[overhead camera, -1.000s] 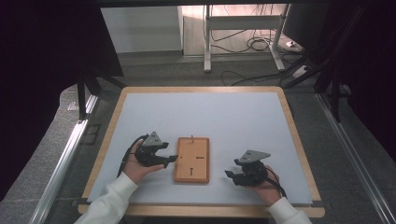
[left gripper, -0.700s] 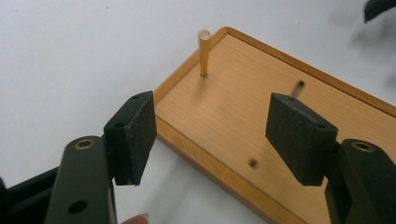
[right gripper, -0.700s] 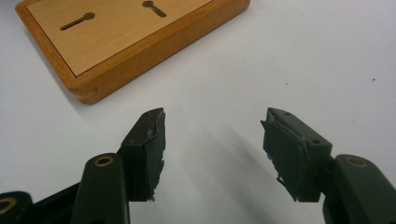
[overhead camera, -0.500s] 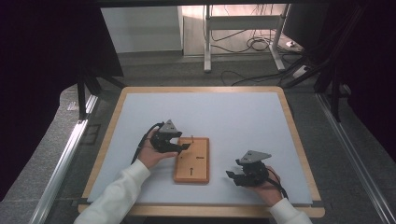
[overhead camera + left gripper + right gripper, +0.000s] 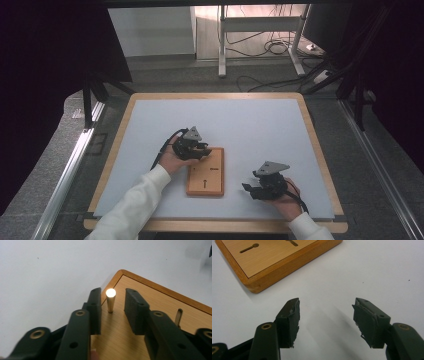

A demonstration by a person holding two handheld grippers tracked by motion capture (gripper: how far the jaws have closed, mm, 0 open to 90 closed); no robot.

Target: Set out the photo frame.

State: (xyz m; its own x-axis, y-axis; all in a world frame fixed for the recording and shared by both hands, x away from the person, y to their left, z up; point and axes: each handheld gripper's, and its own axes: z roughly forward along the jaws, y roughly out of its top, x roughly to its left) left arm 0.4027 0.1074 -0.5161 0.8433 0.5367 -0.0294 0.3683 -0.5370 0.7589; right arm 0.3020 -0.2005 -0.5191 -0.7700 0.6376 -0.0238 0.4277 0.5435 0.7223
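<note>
A flat wooden block [image 5: 205, 172] lies on the white mat near the front middle, with slots cut in its top. A small brass peg [image 5: 110, 300] stands upright near the block's far corner [image 5: 120, 273]. My left gripper [image 5: 199, 150] hovers over that corner; in the left gripper view its jaws stand open on either side of the peg, not touching it [image 5: 112, 311]. My right gripper [image 5: 252, 190] rests on the mat to the right of the block, open with nothing between its fingers [image 5: 325, 322]. The block's corner [image 5: 254, 282] shows ahead of it.
The white mat sits in a wooden-framed table top [image 5: 320, 160]. A second metal piece [image 5: 178, 316] stands in the block to the peg's right. Beyond the table are a grey floor, cables [image 5: 272, 47] and table legs.
My left gripper has moved from the block's left side forward and right, over the block's far corner and around the peg. The right gripper has stayed put.
</note>
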